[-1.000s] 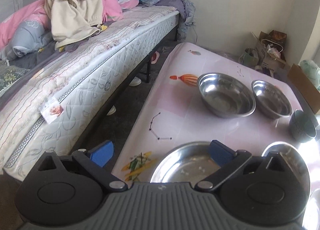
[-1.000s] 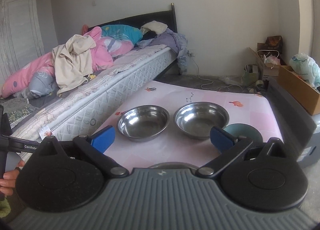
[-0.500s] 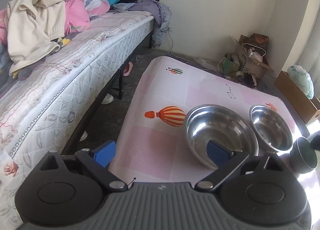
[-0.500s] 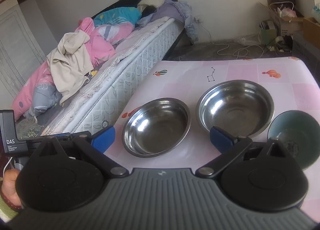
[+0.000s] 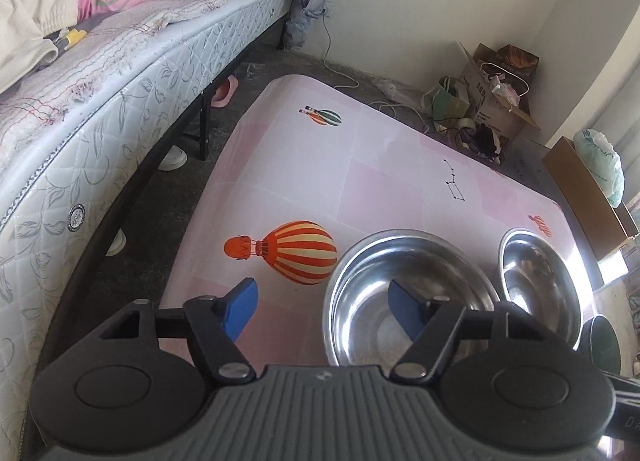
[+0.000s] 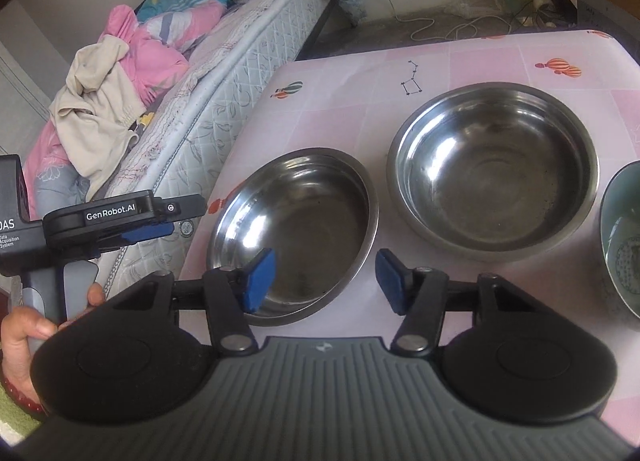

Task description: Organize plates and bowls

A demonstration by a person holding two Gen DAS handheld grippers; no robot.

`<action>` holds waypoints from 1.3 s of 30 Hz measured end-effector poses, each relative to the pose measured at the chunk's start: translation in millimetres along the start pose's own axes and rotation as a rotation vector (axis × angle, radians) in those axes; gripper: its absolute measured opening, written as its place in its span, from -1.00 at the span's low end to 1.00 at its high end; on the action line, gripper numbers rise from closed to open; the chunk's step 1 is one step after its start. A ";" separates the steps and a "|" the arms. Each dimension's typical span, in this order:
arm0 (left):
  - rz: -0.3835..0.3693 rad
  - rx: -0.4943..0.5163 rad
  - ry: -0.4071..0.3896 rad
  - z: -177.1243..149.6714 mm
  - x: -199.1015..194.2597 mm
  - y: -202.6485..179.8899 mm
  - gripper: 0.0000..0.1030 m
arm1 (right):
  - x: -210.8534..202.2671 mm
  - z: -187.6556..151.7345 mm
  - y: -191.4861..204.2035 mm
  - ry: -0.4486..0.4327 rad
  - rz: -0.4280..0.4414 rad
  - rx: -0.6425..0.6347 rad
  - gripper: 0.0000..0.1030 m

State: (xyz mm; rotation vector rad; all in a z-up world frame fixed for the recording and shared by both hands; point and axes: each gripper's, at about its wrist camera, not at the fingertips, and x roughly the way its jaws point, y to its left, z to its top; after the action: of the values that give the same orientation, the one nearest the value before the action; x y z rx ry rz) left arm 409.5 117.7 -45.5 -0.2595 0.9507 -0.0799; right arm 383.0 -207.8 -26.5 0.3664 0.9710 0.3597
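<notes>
Starting big: quilted white mattress bed (image 5: 100, 133) off to the left, irrelevant except as something not to bump. Right next to it, the low bench under a pink balloon-print cloth (image 5: 360, 165), carrying all the dishes.

On the bench, a row of three. Nearest the bed side, a shallow round stainless steel bowl (image 6: 296, 229). Just beside it, apart by a thin strip of cloth, a second, deeper-looking stainless steel bowl (image 6: 496, 165). Past that, cut off at the frame edge, a teal glazed ceramic bowl (image 6: 624, 241). All upright, none nested yet.

Now the bit that matters: that first steel bowl sitting dead ahead of and below both tools, so looks like a two-handed lift, probably into its neighbour. Round, so no long axis to worry about, just rim position.

Left tool (image 5: 322, 307): angled steeply down at the bowl's bed-side rim, one blue pad over bare cloth, the other over the bowl's inside, rim passing between. Jaws just been closing, about half spread, pinching nothing as far as visible. Gripped low by a hand (image 6: 24, 333).

Right tool (image 6: 326, 281): tilted down at the near edge, one pad over the inside, the other just outside the rim. Also just been closing, narrower gap, no contact visible.
</notes>
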 end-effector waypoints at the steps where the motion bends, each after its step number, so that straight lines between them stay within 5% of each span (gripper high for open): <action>1: 0.005 -0.004 0.005 1.2 3.4 -0.5 0.34 | 3.9 0.1 -0.9 0.005 -0.001 0.008 0.01; 14: 0.015 -0.044 0.110 8.9 34.4 -2.3 -0.46 | 25.9 2.0 -11.1 0.033 -0.012 0.047 -0.49; 39: 0.045 -0.076 0.142 5.0 31.9 -6.2 -0.72 | 36.7 1.8 -14.0 0.045 -0.010 0.036 -0.76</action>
State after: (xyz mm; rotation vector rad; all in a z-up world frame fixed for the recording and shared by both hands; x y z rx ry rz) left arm 432.3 106.8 -66.5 -0.3050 1.1020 -0.0212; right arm 405.3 -203.8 -58.6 0.3873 1.0245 0.3427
